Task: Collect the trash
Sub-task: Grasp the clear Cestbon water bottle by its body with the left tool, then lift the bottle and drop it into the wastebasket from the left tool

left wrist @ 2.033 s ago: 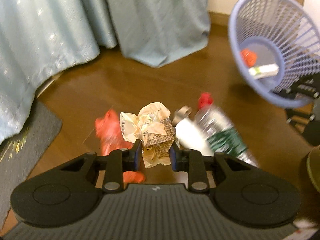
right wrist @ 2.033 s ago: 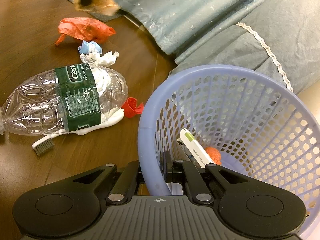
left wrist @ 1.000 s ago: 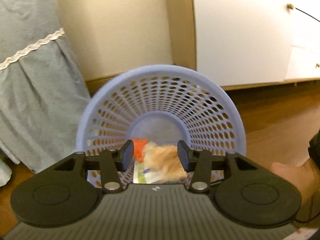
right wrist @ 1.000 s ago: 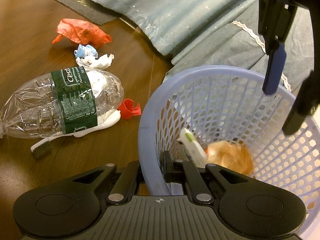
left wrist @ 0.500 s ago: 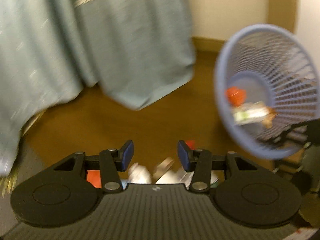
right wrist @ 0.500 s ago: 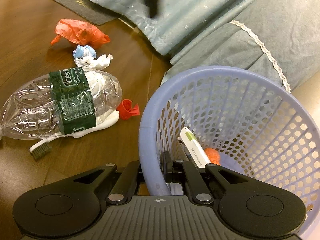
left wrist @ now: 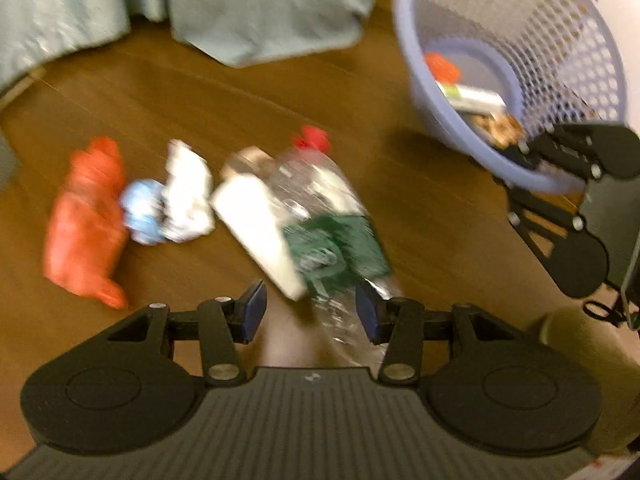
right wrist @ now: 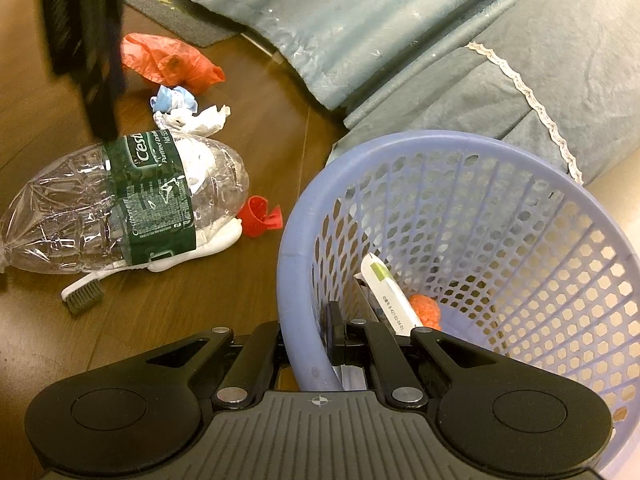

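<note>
My right gripper [right wrist: 308, 344] clamps the basket [right wrist: 560, 216] rim; my left gripper [left wrist: 310, 312], jaws apart and empty, hangs over the bottle [left wrist: 320, 216] beside the basket, which I'd straddle next

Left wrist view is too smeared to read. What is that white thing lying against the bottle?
Observer: A white brush. It lies along the bottle, touching it, with grey bristles at the end that sticks out.
Operator: How is the basket being held?
Observer: The right claw is shut on the basket rim, one finger inside and one outside.
Operator: Is the bottle crushed?
Observer: Yes, its clear end is squashed flat and creased.
</note>
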A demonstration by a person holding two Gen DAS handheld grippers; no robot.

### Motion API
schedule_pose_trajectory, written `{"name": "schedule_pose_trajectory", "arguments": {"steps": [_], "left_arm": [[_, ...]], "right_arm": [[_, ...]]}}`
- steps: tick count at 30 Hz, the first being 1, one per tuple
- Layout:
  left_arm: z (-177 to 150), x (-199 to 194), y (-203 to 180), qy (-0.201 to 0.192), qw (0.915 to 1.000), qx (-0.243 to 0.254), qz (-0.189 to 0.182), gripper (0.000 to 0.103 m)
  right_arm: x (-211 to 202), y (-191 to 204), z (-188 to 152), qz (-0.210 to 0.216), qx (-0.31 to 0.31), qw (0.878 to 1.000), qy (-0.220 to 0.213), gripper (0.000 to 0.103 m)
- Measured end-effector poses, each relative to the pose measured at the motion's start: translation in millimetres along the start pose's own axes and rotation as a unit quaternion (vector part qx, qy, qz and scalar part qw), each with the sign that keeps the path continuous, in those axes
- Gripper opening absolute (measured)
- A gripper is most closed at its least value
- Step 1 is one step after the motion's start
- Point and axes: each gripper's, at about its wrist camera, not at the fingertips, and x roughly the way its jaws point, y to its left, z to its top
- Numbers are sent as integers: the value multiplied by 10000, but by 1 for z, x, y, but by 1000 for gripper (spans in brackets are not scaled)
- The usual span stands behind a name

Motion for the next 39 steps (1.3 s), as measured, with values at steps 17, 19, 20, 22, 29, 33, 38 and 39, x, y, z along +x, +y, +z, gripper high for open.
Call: {"name": "schedule_pose_trajectory", "arguments": {"steps": [17, 19, 20, 22, 29, 33, 38, 39], "left_arm": [[3, 30, 1, 581, 9964, -370, -498, 17], [7, 25, 0, 672, 9974, -52, -236, 14], [9, 21, -2, 768, 9968, 234, -44, 13], [11, 12, -11, 878, 9906, 986, 362, 13], [9, 14, -20, 876, 9840, 1463, 521, 13], [7, 23, -25, 834, 9820, 1592, 588, 16], [-1, 30, -30, 807, 9798, 1749, 538, 14], [-2, 31, -31, 831, 9786, 1803, 549, 13]], "right_arm": [[1, 1, 0, -8, 14, 10000, -6, 1], [0, 0, 0, -10, 8, 10000, -4, 1], [0, 0, 0, -13, 11, 10000, -6, 1], [1, 0, 1, -20, 23, 10000, -4, 1], [1, -1, 1, -21, 21, 10000, 5, 1], [2, 0, 1, -26, 44, 10000, 14, 1], [2, 0, 0, -19, 15, 10000, 16, 1], [2, 0, 0, -21, 22, 10000, 16, 1]]}}
